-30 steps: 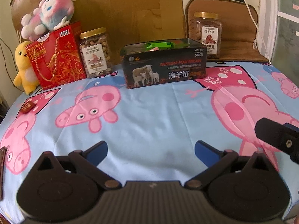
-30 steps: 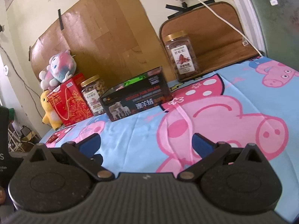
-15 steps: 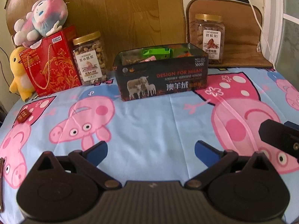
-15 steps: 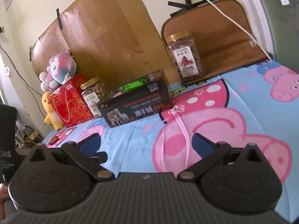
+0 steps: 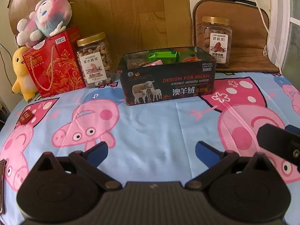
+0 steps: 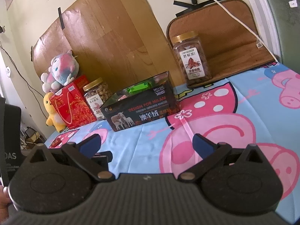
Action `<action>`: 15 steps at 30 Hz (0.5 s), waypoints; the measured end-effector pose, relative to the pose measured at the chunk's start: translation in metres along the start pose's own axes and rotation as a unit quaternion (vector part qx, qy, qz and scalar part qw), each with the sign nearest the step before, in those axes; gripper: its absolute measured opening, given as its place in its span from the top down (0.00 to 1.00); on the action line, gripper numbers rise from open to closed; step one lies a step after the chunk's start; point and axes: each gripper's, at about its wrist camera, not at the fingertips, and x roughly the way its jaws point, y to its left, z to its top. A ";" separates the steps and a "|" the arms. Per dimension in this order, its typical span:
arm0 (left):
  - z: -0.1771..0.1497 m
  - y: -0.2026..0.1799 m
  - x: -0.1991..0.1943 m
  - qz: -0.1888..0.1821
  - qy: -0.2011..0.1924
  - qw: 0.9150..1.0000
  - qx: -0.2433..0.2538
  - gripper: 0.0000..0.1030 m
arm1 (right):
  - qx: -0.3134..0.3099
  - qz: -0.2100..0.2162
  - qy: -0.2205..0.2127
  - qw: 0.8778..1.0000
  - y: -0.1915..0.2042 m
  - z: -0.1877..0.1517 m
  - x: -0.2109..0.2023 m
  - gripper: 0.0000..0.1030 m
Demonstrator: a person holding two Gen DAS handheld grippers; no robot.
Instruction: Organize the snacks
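A bench covered with a light blue cartoon-pig cloth (image 5: pixel 150 131) stands against a cream wall with wood-grain panels behind it. At the back of the bench sits a dark open tin (image 5: pixel 166 80) printed with sheep, already holding wrapped snacks, a green packet (image 5: pixel 162 55) the plainest among them. To its left stand a gold-lidded jar of nuts (image 5: pixel 94 60), a red gift bag (image 5: pixel 53 63) with a pink-and-blue plush toy (image 5: pixel 44 18) on top, and a yellow plush duck (image 5: pixel 20 75). To the right of the tin, on a brown cushion mat (image 5: pixel 243 37), stands a second nut jar (image 5: pixel 213 41).

One small red snack packet (image 5: pixel 26 116) lies loose near the left edge of the cloth, well apart from the tin. A dark strip at the far left edge is too cut off to identify.

The left gripper (image 5: pixel 151 149) hovers low over the middle of the bench, level and pointed at the tin, its jaws spread wide and holding nothing. The right gripper (image 6: pixel 145 142) hovers to its right, tilted and facing the same way, jaws likewise wide and empty.

The step appears to be the search for the next stray snack. The likely next move calls for the left gripper to swing leftward to the red packet, lower over it, and close.
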 end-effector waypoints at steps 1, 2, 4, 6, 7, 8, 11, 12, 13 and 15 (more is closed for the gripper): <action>0.000 0.000 0.001 0.001 0.000 1.000 0.001 0.00 | -0.003 -0.001 0.001 1.000 0.001 0.000 0.001 0.00; -0.001 0.001 0.002 0.003 0.002 1.000 0.002 0.00 | -0.005 -0.002 0.002 1.000 0.002 -0.001 0.001 0.00; -0.001 0.002 0.005 0.001 0.006 1.000 0.003 0.00 | -0.005 -0.005 0.006 1.000 0.003 -0.001 0.003 0.00; 0.000 0.004 0.009 -0.003 0.010 1.000 0.002 0.00 | -0.005 -0.008 0.011 1.000 0.004 -0.001 0.006 0.00; 0.001 0.005 0.011 -0.005 0.010 1.000 0.003 0.00 | -0.006 -0.010 0.013 1.000 0.005 -0.002 0.008 0.00; 0.001 0.006 0.012 -0.006 0.009 1.000 0.004 0.00 | -0.007 -0.011 0.016 1.000 0.005 -0.003 0.010 0.00; 0.003 0.008 0.018 -0.009 0.006 1.000 0.004 0.00 | -0.005 -0.017 0.017 1.000 0.004 -0.003 0.016 0.00; 0.004 0.009 0.020 -0.012 0.008 1.000 0.004 0.00 | -0.003 -0.020 0.017 1.000 0.004 -0.004 0.018 0.00; 0.004 0.010 0.022 -0.014 0.010 1.000 0.003 0.00 | 0.001 -0.023 0.018 1.000 0.004 -0.004 0.020 0.00; 0.005 0.012 0.025 -0.016 0.011 1.000 0.003 0.00 | 0.005 -0.026 0.018 0.999 0.004 -0.004 0.022 0.00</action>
